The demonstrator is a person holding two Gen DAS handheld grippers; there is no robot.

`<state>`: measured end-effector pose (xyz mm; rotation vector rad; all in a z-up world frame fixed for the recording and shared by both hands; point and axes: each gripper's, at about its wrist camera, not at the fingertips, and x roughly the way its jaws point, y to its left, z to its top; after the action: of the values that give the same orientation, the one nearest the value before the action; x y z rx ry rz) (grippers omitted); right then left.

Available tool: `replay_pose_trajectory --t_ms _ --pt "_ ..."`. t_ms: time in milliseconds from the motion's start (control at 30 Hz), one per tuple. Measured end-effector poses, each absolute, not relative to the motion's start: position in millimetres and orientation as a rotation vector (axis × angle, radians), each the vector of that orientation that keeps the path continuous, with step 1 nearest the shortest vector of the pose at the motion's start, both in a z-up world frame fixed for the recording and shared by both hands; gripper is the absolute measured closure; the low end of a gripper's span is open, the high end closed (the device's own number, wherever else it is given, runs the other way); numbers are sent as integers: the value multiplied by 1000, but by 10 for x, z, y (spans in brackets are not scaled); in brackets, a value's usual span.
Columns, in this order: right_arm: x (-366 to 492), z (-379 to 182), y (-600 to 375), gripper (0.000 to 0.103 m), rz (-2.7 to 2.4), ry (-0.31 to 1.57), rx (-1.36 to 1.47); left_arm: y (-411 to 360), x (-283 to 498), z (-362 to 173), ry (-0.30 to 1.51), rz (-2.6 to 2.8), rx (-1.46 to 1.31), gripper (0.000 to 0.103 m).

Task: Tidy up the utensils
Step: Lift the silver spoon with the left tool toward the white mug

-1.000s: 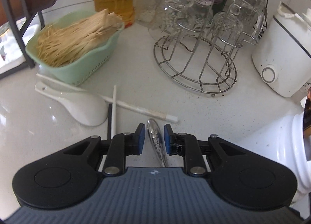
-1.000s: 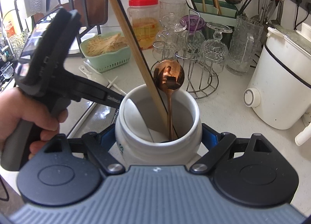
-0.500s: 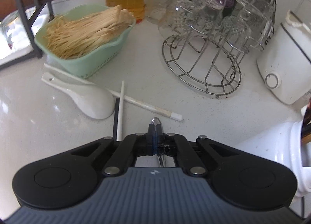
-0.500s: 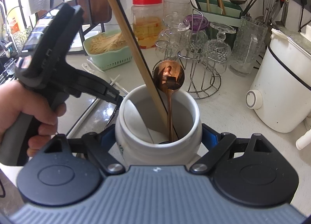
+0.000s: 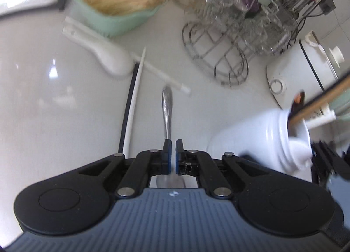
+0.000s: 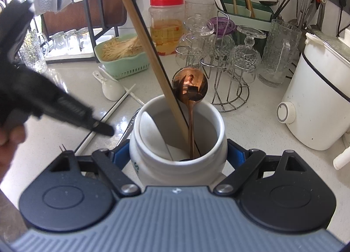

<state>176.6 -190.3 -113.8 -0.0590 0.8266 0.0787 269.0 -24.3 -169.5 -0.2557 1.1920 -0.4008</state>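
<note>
Left gripper (image 5: 172,153) jaws clamped on a metal utensil (image 5: 167,112), handle pointing far. White jar (image 5: 262,140) at right; white spoon (image 5: 109,57) far left on counter (image 5: 54,110).

Bare counter (image 5: 43,110) lies open leftward; glass rack (image 5: 223,55) and white cooker (image 6: 317,103) crowd the right.

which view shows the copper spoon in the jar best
The right wrist view: the copper spoon stands in the middle of the frame, bowl up and sharp, its handle running down into the white jar. The left wrist view catches only a blurred sliver of it at the jar's mouth, far right.
</note>
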Motion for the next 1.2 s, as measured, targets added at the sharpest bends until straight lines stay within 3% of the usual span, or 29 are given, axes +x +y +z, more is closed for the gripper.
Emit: replay_pose_trajectory --t_ms 233,367,400,733,1067,1133,1200 --pt "1758 -1143 -1903 12 77 823 -55 -35 2455 -1836 1308 -377 -345 95" --pt "1752 -1141 -1903 12 77 822 -56 32 2434 -1835 1324 -362 -386 72" --pt "1750 -1142 -1904 12 77 821 -56 39 2431 -1838 1323 -368 -396 71" --pt "1747 -1143 -1902 12 76 821 -57 -84 2376 -1826 1312 -408 -309 72" --pt "1745 -1140 -1892 12 68 820 -54 -22 2389 -1982 1369 -365 -453 72" --pt "1742 -1142 -1890 12 67 818 -54 -6 2399 -2000 1373 -349 -478 74" --pt "1739 -1143 -1892 12 66 817 -53 24 2404 -2036 1390 -335 -527 87"
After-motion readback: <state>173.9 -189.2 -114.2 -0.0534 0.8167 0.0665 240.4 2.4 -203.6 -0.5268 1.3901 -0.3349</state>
